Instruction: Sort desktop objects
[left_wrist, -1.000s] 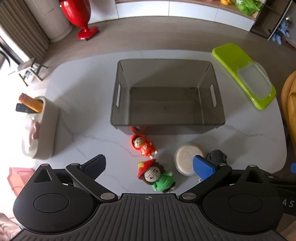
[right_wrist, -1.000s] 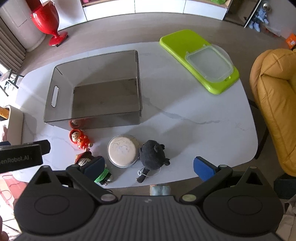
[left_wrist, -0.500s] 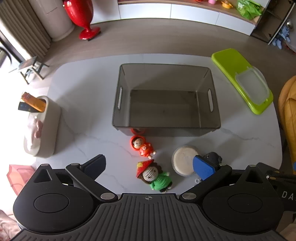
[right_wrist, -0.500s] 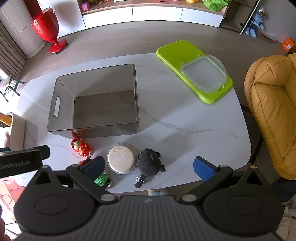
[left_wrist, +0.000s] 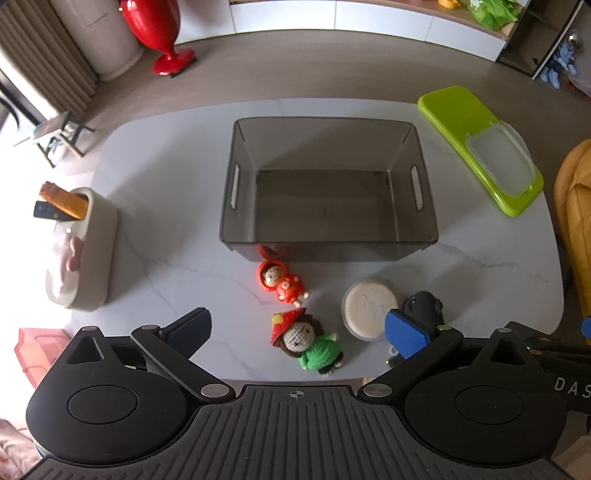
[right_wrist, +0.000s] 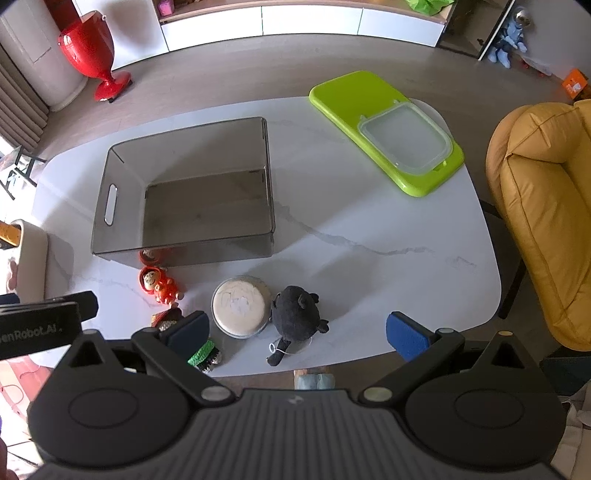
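Note:
An empty smoky grey bin (left_wrist: 328, 125) (right_wrist: 110, 177) stands mid-table. In front of it lie a small red doll (left_wrist: 282, 284) (right_wrist: 159, 286), a crocheted doll in green with a red hat (left_wrist: 306, 341) (right_wrist: 201, 354), a round white tin (left_wrist: 369, 306) (right_wrist: 240, 306) and a black plush toy (left_wrist: 423, 306) (right_wrist: 297, 317). My left gripper (left_wrist: 297, 328) is open and empty, high above the crocheted doll. My right gripper (right_wrist: 297, 328) is open and empty, high above the black plush.
A lime green board (left_wrist: 465, 125) (right_wrist: 354, 99) with a clear lidded box (right_wrist: 404, 138) lies at the far right of the white marble table (right_wrist: 369, 229). A white holder (left_wrist: 85, 251) with an orange item stands at the left edge. A yellow armchair (right_wrist: 543, 206) is to the right.
Both grippers have risen and pulled back, so the table and objects look smaller and farther. Nothing on the table has moved. Both stay open.

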